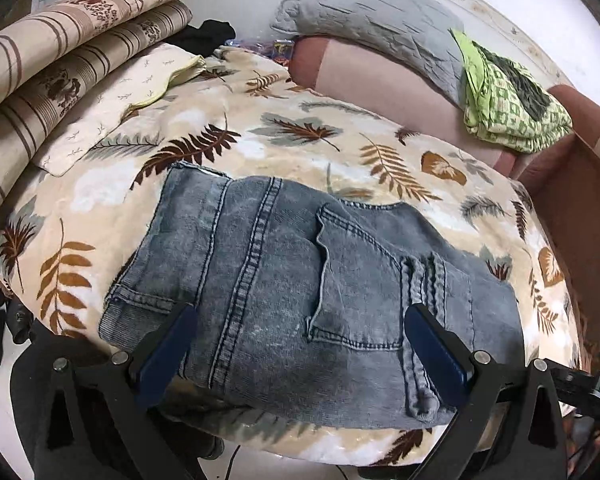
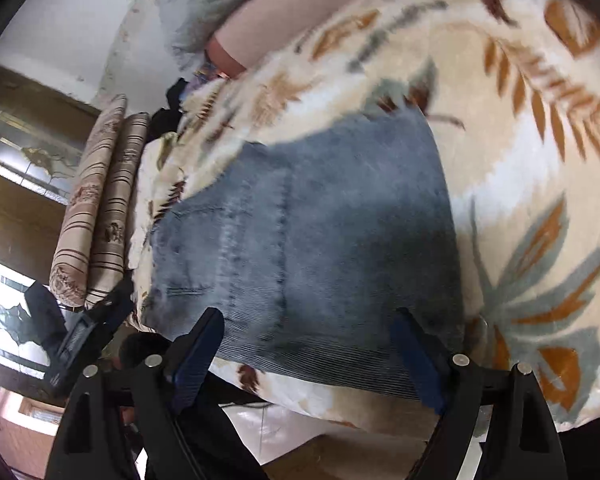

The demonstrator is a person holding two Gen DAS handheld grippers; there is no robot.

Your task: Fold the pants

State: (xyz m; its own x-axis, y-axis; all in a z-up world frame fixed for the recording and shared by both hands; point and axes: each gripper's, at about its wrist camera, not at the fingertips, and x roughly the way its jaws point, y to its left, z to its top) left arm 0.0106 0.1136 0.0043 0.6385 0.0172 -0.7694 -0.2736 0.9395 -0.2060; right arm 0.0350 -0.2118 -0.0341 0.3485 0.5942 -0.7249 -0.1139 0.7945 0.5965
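Grey-blue denim pants lie folded into a compact stack on a leaf-print blanket, back pocket and belt loop up. My left gripper is open, its fingers spread over the near edge of the stack, holding nothing. In the right wrist view the same pants lie flat, blurred. My right gripper is open above the near edge of the stack, empty. The other gripper shows at the left edge of that view.
Two striped cushions and a cream cloth lie at the left. A grey quilted pillow and a green patterned garment rest on pink bedding at the back. The bed's near edge drops to the floor.
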